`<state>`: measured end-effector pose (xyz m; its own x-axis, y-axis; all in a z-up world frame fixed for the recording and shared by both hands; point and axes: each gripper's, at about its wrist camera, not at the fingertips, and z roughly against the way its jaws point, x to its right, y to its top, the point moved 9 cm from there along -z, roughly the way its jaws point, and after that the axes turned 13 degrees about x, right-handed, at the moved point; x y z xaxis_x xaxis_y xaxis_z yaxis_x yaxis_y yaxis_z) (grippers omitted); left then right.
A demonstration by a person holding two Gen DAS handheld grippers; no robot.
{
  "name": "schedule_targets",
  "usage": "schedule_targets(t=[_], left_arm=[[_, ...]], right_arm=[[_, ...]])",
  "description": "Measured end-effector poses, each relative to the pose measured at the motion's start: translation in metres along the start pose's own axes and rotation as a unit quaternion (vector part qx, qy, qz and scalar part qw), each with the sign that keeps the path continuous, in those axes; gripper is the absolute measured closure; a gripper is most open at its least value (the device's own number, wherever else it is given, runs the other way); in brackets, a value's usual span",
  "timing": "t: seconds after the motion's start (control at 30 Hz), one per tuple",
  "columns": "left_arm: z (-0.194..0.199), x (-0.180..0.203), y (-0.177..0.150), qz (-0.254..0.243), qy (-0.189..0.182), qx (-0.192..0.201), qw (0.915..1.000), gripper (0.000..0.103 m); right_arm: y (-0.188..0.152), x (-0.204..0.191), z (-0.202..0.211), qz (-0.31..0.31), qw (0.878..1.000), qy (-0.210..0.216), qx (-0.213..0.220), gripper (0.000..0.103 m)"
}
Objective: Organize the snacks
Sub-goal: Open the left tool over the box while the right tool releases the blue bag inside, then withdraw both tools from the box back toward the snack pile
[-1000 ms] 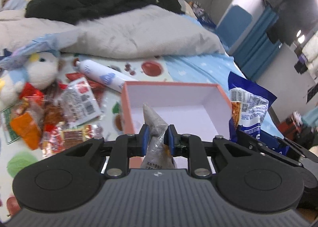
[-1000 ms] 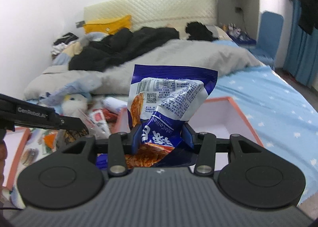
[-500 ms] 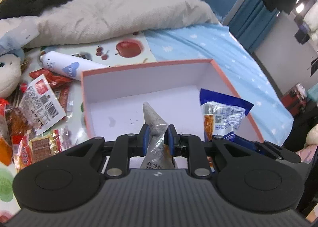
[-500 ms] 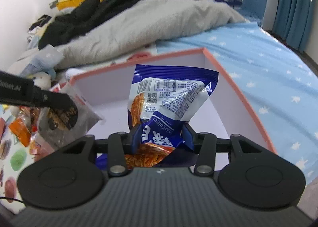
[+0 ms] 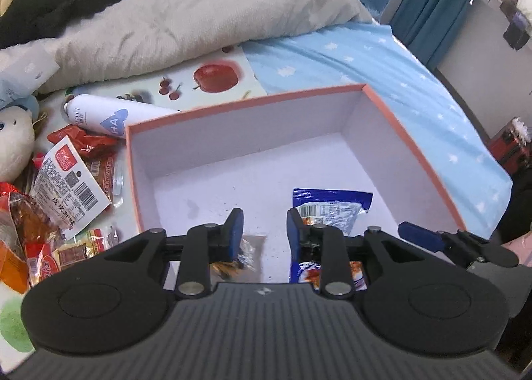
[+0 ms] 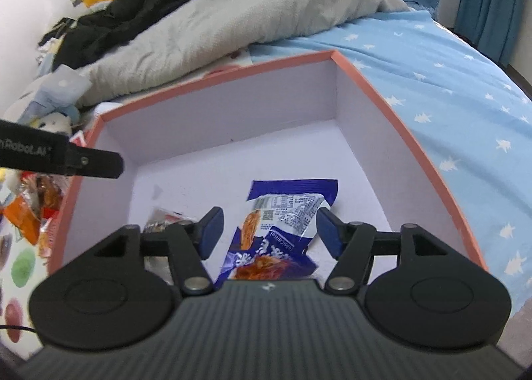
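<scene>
Two snack packets lie inside the orange-rimmed box (image 6: 392,113): a blue packet (image 6: 282,223) and a clear packet (image 5: 246,253) half hidden behind the left gripper (image 5: 264,230). Left gripper and right gripper (image 6: 269,230) are both spread, empty. More snacks (image 5: 66,180) clutter the bed, uncountable.

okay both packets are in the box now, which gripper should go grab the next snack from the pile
Probably the left. The loose snack pile lies just outside the box on its left side, next to the open left gripper. The right gripper, also open, hangs over the blue packet, farther from the pile.
</scene>
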<state>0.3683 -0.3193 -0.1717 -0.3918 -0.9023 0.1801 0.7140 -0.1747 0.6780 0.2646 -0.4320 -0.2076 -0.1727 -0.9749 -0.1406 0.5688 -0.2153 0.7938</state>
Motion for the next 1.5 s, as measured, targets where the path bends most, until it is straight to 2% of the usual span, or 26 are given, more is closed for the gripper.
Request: schedule_targets(t=[0.33,0.53,0.8,1.17,1.5], left_arm=[[0.072,-0.013,0.014,0.008,0.000,0.053,0.9986,0.070],[0.122,-0.023,0.032,0.006,0.005,0.100,0.9949,0.070],[0.181,-0.029,0.027,0.013,0.005,0.138,0.9903,0.070],[0.245,-0.057,0.006,0.032,0.016,0.171,0.9846,0.070],[0.282,-0.100,-0.027,0.065,0.038,0.182,0.9803,0.070]], right_arm=[[0.029,-0.021,0.057,0.004,0.998,0.014,0.061,0.039],[0.050,-0.041,0.091,0.013,0.994,0.026,0.101,0.039],[0.066,-0.068,0.133,0.024,0.988,0.048,0.146,0.039],[0.062,-0.116,0.168,0.041,0.981,0.084,0.168,0.039],[0.036,-0.162,0.181,0.056,0.978,0.121,0.158,0.039]])
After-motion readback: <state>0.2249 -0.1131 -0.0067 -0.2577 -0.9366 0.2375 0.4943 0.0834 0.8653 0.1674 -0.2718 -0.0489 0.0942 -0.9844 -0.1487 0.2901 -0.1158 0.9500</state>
